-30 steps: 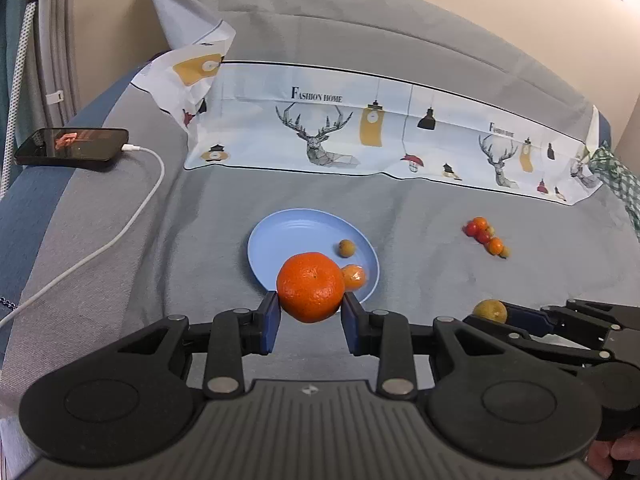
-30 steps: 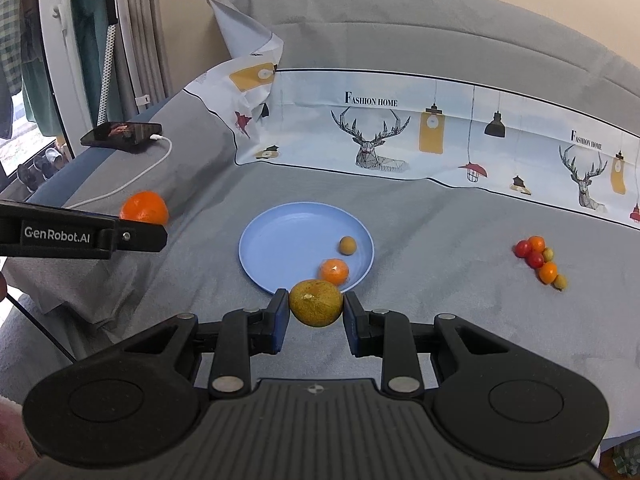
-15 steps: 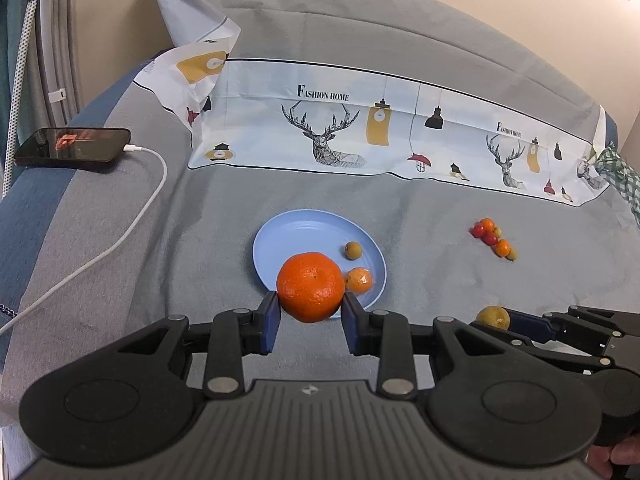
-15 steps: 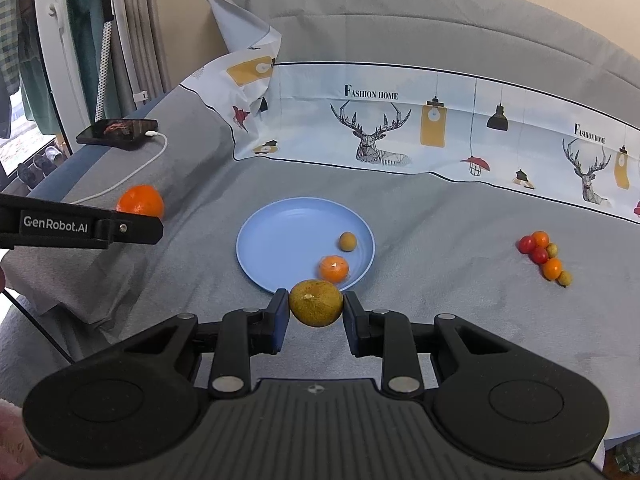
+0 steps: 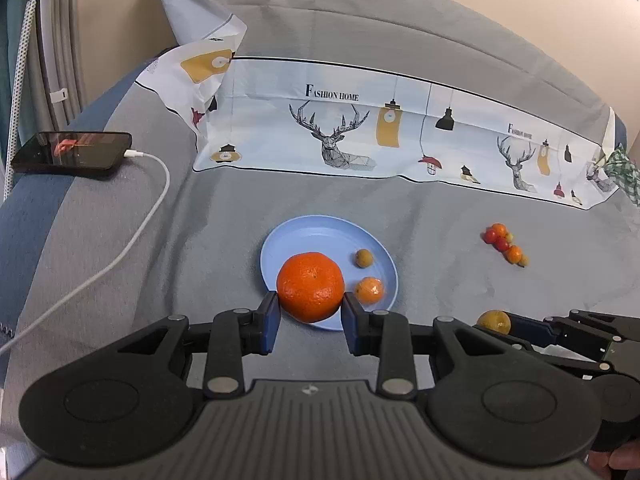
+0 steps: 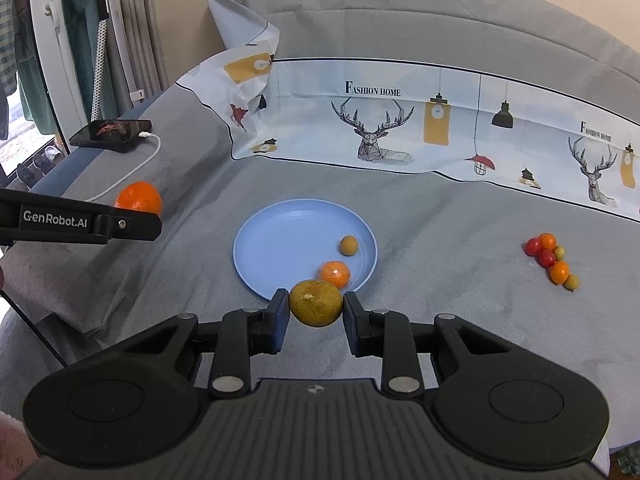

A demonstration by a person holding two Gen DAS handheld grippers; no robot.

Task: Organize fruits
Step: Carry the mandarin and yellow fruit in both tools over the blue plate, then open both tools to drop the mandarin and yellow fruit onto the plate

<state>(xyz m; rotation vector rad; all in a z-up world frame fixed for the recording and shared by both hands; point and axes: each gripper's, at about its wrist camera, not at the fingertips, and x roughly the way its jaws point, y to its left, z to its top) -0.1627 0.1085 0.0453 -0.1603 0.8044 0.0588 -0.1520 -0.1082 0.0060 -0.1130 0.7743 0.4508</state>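
Observation:
My left gripper is shut on a big orange tangerine, held above the near edge of a light blue plate. On the plate lie a small orange citrus and a little brownish fruit. My right gripper is shut on a yellow-green citrus, just short of the plate's near rim. In the right wrist view the left gripper with the tangerine hangs at the far left. In the left wrist view the right gripper reaches in at the right.
A cluster of cherry tomatoes and small citrus lies on the grey bedcover right of the plate. A printed deer cloth runs along the back. A phone on a white charging cable lies at the far left.
The left gripper has drifted sideways with the tangerine, so the plate now sits more to the right behind it. The right gripper has hardly moved.

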